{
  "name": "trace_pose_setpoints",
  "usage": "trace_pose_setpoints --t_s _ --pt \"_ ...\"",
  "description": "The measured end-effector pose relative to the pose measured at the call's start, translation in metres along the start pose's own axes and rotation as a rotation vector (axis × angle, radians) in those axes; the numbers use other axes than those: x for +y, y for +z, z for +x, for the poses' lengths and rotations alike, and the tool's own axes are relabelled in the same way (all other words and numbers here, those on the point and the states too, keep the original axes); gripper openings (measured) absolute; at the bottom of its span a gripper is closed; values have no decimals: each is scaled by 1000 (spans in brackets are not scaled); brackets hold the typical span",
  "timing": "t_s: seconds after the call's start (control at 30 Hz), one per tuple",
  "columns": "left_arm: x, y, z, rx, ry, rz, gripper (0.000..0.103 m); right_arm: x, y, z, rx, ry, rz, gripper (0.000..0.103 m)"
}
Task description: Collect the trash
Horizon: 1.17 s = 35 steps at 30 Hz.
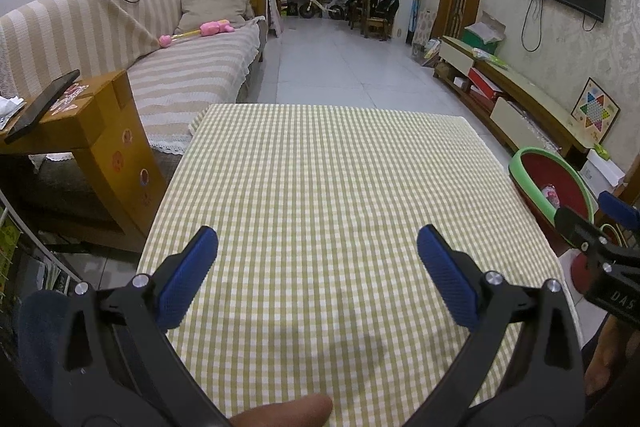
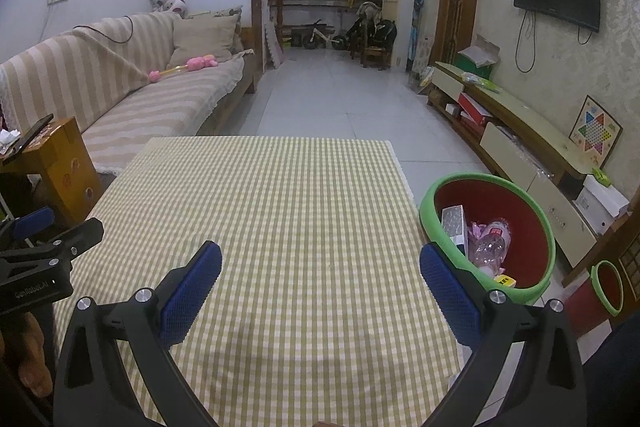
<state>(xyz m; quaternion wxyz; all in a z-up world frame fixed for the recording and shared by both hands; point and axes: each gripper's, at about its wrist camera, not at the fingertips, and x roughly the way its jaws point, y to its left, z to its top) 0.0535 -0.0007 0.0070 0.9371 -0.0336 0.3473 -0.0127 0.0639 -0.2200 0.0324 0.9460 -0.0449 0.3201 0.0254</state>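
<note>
Above a tabletop draped in green-and-white gingham, I hold my left gripper and right gripper side by side, each with its blue-padded fingers spread wide and gripping nothing. Both point down the room toward the far doorway. Just off the tabletop's right edge stands the trash bin, red inside with a green rim, tilted so its mouth faces my cameras. Inside it lies a crumpled clear plastic bottle with a pink label, its long axis running up the bin's wall, though I cannot tell which end carries the cap. Beside the bottle stands a small carton, upright on end, and a yellow scrap rests near the lower rim. To the left sits a striped sofa.
</note>
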Motion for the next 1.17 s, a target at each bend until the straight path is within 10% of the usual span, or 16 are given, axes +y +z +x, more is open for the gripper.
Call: trace_pose_setpoints --t_s 1.17 --pt "-1 -2 -4 -2 8 -12 98 -3 -5 2 11 4 -3 96"
